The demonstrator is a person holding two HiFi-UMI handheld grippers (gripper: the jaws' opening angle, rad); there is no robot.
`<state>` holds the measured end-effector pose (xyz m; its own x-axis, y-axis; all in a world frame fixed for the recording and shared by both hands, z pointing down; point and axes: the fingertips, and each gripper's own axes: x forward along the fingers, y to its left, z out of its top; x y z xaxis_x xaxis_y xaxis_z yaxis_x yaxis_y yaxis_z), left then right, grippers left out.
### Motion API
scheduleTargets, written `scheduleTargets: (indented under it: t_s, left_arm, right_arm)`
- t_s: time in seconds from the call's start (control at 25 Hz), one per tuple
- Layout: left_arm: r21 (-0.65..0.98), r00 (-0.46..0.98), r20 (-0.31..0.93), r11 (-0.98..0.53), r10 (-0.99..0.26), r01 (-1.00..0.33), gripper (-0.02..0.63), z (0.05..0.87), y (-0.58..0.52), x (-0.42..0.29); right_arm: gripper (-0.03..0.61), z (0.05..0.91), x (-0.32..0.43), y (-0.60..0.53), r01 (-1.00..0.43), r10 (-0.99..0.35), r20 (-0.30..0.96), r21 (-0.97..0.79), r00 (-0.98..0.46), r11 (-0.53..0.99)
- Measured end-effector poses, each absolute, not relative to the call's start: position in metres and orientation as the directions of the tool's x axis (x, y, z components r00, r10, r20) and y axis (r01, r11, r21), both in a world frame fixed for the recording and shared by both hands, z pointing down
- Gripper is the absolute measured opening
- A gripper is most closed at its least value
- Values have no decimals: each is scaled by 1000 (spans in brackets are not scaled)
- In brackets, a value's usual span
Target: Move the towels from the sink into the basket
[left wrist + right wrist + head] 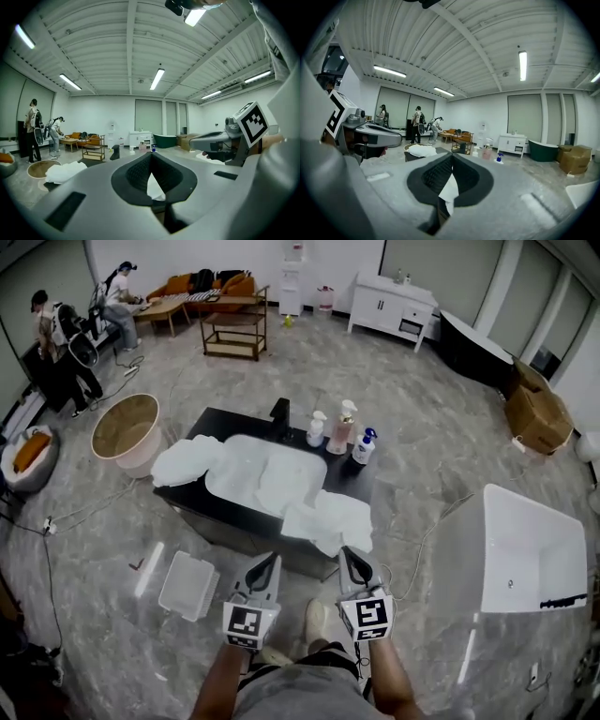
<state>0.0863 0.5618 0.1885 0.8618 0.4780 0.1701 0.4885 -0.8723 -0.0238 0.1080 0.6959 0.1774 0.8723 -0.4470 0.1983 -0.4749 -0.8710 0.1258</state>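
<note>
**Grippers shut and empty, short of the towel-heaped sink**

Left gripper [272, 561] and right gripper [348, 554] sit side by side at the bottom centre of the head view. Each has its jaws pressed together and nothing pinched. The white sliver showing through each hollow in the gripper views looks like cloth lying beyond, not cloth in the grip. Both tips point at the near edge of the sink [217, 516], apparently lined up for the closest cloth.

That cloth is the front towel [330, 521], which droops over the counter's front right corner just above the right gripper. The other towels [267, 474] fill the pale basin at centre frame, and one mound spills onto the counter's left end. All are white, soft and crumpled, so they should sag when lifted; a pinch on a raised fold seems safest.

The basket [187, 584], translucent, rigid and rectangular, stands on the veined grey floor [103, 634] at lower left, near the left gripper and apparently empty. A black faucet [279, 414] and three pump bottles [342, 426] line the counter's far edge.
</note>
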Motion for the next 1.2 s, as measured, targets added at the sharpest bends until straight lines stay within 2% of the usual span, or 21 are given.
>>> scheduleTargets:
  t_s: [0.48, 0.56, 0.64, 0.84, 1.0, 1.2]
  left_arm:
    - [45, 820, 279, -859, 500, 509, 9, 242, 628, 178]
    - [62, 817, 293, -862, 497, 502, 9, 246, 636, 189]
    - [33, 811, 303, -855, 501, 517, 9, 257, 642, 198]
    - [38, 811, 335, -867, 479, 497, 9, 277, 649, 215]
    - [41, 810, 365, -876, 460, 480, 9, 296, 648, 225]
    - [42, 817, 393, -896, 421, 441, 9, 315, 636, 240]
  right_arm:
    - [3, 251, 195, 766, -452, -406, 316, 84, 857, -888]
    - [191, 266, 204, 768, -489, -443, 350, 52, 825, -871]
    - [239, 282, 214, 770, -510, -457, 378, 49, 805, -859]
    - [504, 331, 232, 768, -558, -485, 458, 29, 745, -830]
    - [563, 374, 243, 767, -590, -503, 537, -11, 677, -807]
    - [572, 410, 258, 768, -614, -504, 596, -24, 625, -789]
